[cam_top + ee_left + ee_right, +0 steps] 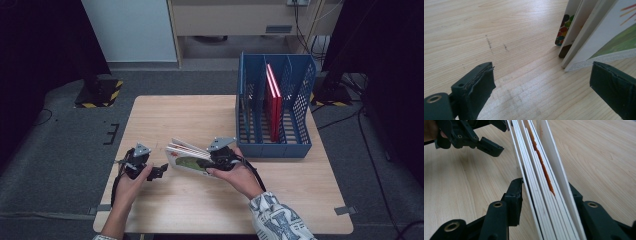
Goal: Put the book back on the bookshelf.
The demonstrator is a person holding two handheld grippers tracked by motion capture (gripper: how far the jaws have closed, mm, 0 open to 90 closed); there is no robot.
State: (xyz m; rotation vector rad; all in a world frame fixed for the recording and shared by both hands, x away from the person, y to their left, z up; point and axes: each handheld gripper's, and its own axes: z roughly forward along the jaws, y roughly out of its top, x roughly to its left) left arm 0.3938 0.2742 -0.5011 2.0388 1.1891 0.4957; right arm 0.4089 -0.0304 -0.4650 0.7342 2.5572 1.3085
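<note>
Nearest you, your forearms come in over the pale wooden surface (165, 120), the right one in a patterned sleeve.

Your left hand-held gripper (159, 172) rests low by the near left of the surface, its jaws spread wide with nothing between them. In the left gripper view the bare wood lies between its two dark pads (480, 85), and the corner of the books sits just beyond the right-hand pad, apart from it.

Just to the right, your right hand-held gripper (216, 159) pinches a small stack of thin white-edged picture books (187, 156), tilted up on one edge with the lower corner resting on the surface. In the right gripper view the jaws bracket the fanned stack (541, 182) on both sides, and one book shows an orange edge.

Farther back on the right stands a blue perforated plastic file rack (305, 85) with upright dividers; a red book (272, 100) already stands in one middle compartment.

The step in hand seems to be a handover: the left has let go, and the right alone carries the stack. Next, it likely calls for lifting the books clear, carrying them back to the rack, and lowering them upright into a compartment without the loose stack fanning apart.
</note>
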